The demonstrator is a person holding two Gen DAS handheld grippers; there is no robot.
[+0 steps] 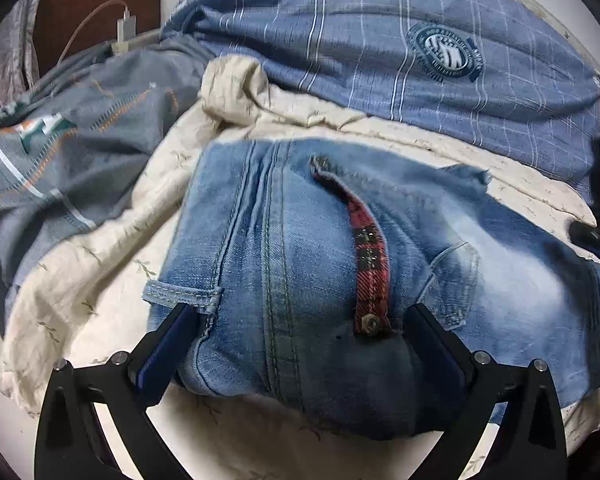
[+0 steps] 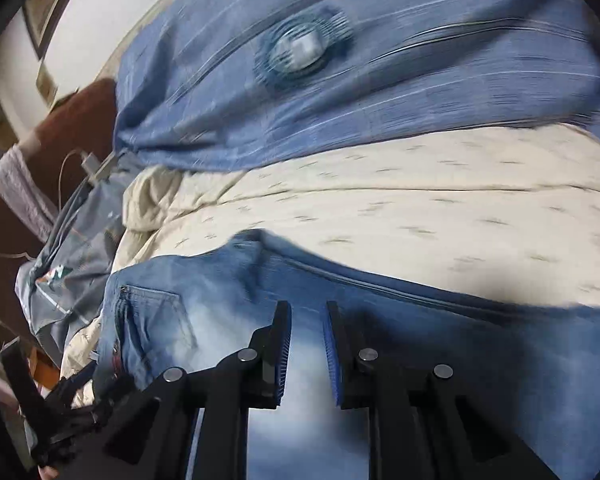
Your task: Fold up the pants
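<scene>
Light-blue jeans (image 1: 308, 248) lie on a cream bedspread (image 1: 100, 260). The waist end is nearest me, and a red plaid lining strip (image 1: 370, 256) with a metal button shows at the fly. My left gripper (image 1: 300, 316) is open. Its fingers straddle the waist, one by a belt loop (image 1: 180, 292) and one right of the button. In the blurred right wrist view, my right gripper (image 2: 306, 312) hangs low over a leg of the jeans (image 2: 460, 344), past a back pocket (image 2: 156, 320). Its pads are almost together, and I cannot tell whether they pinch any denim.
A blue checked quilt (image 1: 380, 60) with a round badge (image 1: 444, 54) is heaped behind the jeans. A grey-blue cover (image 1: 60, 152) is crumpled at the left. A white charger and cable (image 1: 126, 26) lie by a brown headboard (image 1: 96, 4).
</scene>
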